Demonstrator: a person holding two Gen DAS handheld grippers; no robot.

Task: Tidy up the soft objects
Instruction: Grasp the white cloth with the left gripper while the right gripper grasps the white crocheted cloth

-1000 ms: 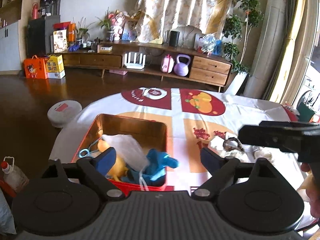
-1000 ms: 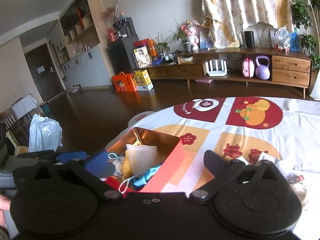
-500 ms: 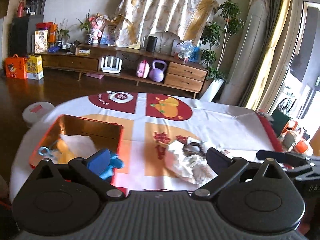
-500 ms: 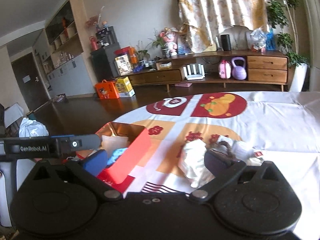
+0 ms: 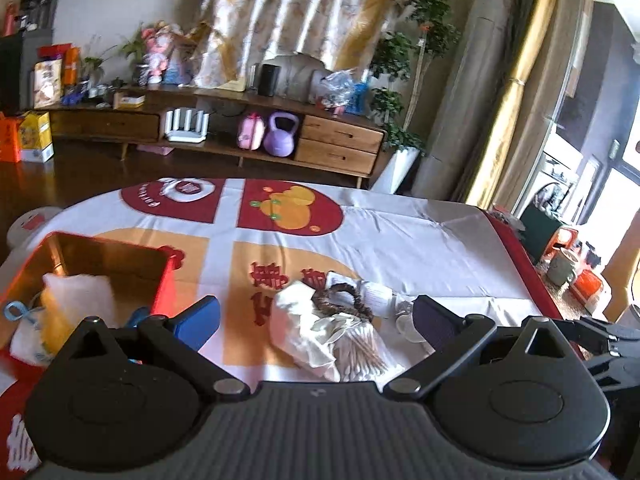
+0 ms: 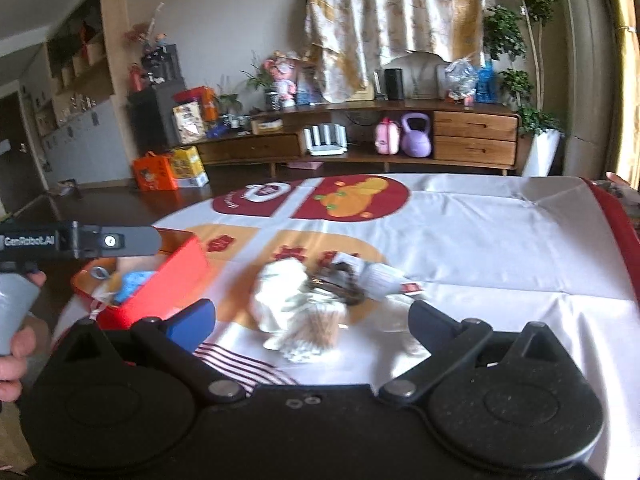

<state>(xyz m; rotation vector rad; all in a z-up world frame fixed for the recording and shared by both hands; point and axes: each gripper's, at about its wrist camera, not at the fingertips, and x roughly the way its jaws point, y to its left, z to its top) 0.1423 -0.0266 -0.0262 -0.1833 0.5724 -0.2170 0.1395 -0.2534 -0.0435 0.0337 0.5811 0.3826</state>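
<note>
A red box (image 5: 164, 284) stands on the table's left side and holds a white pad (image 5: 80, 292), something yellow and a blue soft item; it also shows in the right wrist view (image 6: 168, 280). A pile of soft things lies mid-table: a white cloth (image 5: 304, 328), a dark furry ring (image 5: 344, 300) and a bundle of cotton swabs (image 5: 360, 352). The pile also shows in the right wrist view (image 6: 288, 296). My left gripper (image 5: 316, 320) is open and empty just before the pile. My right gripper (image 6: 312, 320) is open and empty, also facing the pile.
The round table wears a white cloth with red and orange prints (image 5: 400, 240). A small white cup (image 5: 406, 326) sits right of the pile. A wooden sideboard (image 5: 240, 136) with a purple kettlebell (image 5: 282, 136) stands across the dark floor.
Both grippers have swung right, away from the red box and toward the pile of soft things. The box has shifted to the left of both views.
</note>
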